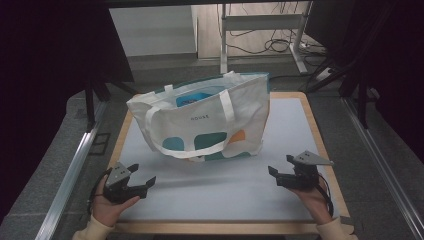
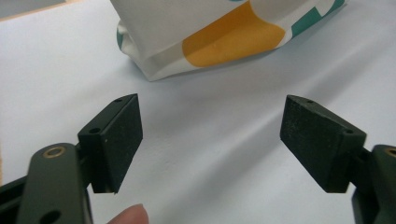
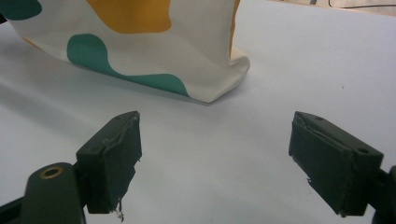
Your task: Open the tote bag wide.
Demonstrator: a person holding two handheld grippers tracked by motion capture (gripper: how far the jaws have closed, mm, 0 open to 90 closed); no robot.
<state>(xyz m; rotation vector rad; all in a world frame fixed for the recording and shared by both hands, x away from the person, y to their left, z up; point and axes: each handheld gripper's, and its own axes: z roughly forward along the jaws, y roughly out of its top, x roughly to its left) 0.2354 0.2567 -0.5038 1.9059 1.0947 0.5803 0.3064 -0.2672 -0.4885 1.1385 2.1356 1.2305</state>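
A white tote bag (image 1: 210,117) with teal and orange patches stands upright on the white table top (image 1: 225,187), its mouth open and its handles hanging down the front. My left gripper (image 1: 141,174) rests near the front left corner, jaws wide apart and empty, pointing toward the bag's bottom corner (image 2: 154,70). At the front right, my right gripper (image 1: 282,165) is also open with nothing between its pads (image 3: 114,161). The bag's other bottom corner (image 3: 219,79) lies a short way ahead of it. Something blue shows inside the bag; I cannot make out what.
The white top has a wooden rim (image 1: 320,130). Metal rails (image 1: 70,175) run along both sides on grey floor. A desk frame and cables (image 1: 280,45) stand behind. A fingertip (image 2: 130,215) shows at the bottom of the left gripper view.
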